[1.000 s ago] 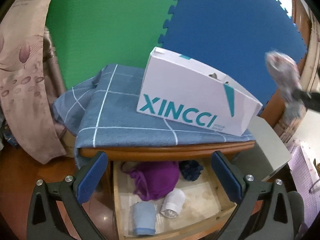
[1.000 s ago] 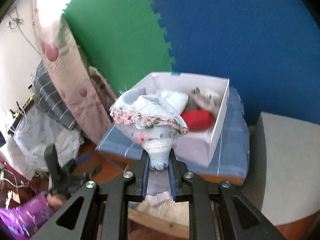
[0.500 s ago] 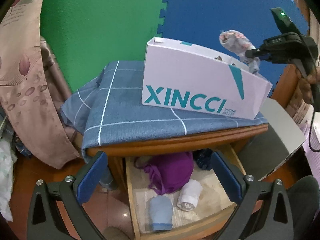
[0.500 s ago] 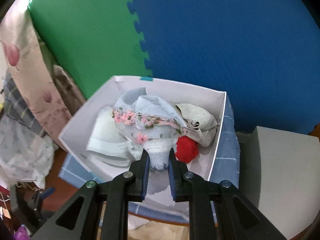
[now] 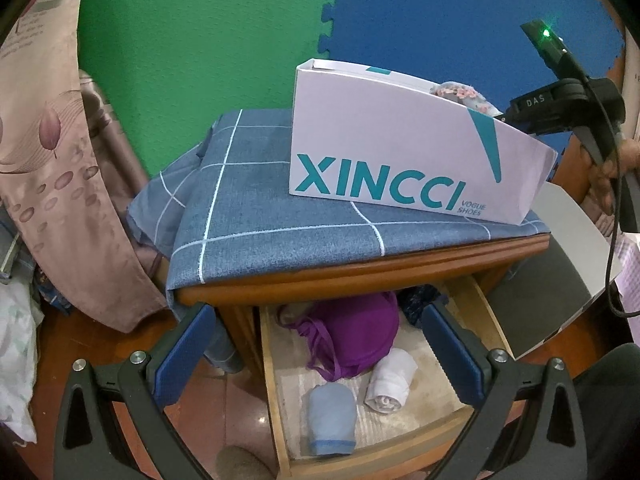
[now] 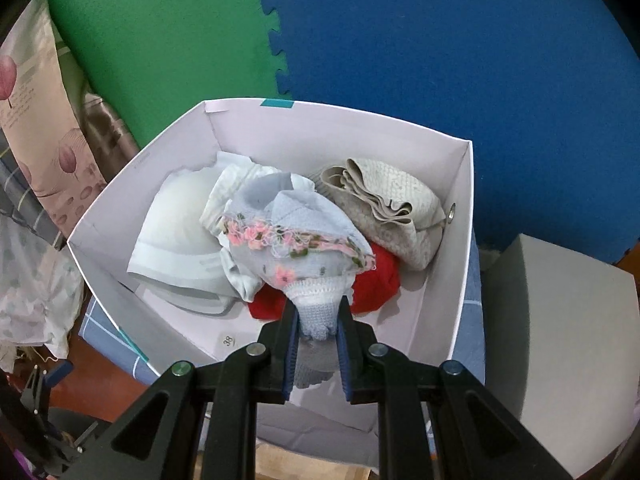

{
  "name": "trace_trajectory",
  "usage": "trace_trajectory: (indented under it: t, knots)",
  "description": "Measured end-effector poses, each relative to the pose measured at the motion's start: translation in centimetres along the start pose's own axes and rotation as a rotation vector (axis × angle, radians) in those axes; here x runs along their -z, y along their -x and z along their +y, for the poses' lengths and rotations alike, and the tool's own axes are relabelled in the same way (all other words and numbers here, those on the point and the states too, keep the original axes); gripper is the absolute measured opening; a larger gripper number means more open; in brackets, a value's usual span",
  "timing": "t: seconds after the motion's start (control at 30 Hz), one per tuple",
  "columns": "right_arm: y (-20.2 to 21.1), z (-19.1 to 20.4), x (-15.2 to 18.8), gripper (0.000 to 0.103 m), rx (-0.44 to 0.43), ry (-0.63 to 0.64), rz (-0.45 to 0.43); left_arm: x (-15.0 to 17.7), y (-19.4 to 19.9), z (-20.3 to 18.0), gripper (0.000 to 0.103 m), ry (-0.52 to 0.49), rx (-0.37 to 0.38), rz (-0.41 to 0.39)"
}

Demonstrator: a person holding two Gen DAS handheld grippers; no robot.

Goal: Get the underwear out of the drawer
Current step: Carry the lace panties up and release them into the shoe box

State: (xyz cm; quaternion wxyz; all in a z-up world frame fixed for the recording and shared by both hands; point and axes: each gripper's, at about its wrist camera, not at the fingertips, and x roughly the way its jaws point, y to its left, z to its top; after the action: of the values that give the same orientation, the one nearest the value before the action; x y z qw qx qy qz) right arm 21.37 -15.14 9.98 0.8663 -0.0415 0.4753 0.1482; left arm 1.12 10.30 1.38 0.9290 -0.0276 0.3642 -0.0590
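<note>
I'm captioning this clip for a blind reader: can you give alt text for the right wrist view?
The right gripper is shut on a pale blue floral underwear piece, holding it inside an open white shoe box. White, beige and red garments already lie in the box, which stands on a blue checked cloth before green and blue foam mats.

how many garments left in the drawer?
4 visible: purple piece at the back, dark blue one back right under the tabletop, white roll and light blue roll in front. More may be hidden further back.
</note>
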Motion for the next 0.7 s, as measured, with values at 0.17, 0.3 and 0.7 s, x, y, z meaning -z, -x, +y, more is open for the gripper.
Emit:
trace_trajectory:
  t: [0.17, 0.3, 0.7]
  knots:
    - [0.0, 0.3, 0.1, 0.021, 0.003, 0.008, 0.000, 0.1, -0.1, -0.1, 0.103, -0.008, -0.004, 0.005]
    - [0.3, 0.0, 0.1, 0.022, -0.001, -0.011, -0.016, 0.1, -0.2, -0.1, 0.103, -0.009, -0.006, 0.007]
    - [3.2, 0.4, 1.4, 0.036, -0.032, 0.009, -0.123, 0.3, -0.3, -0.2, 0.103, -0.017, -0.008, 0.013]
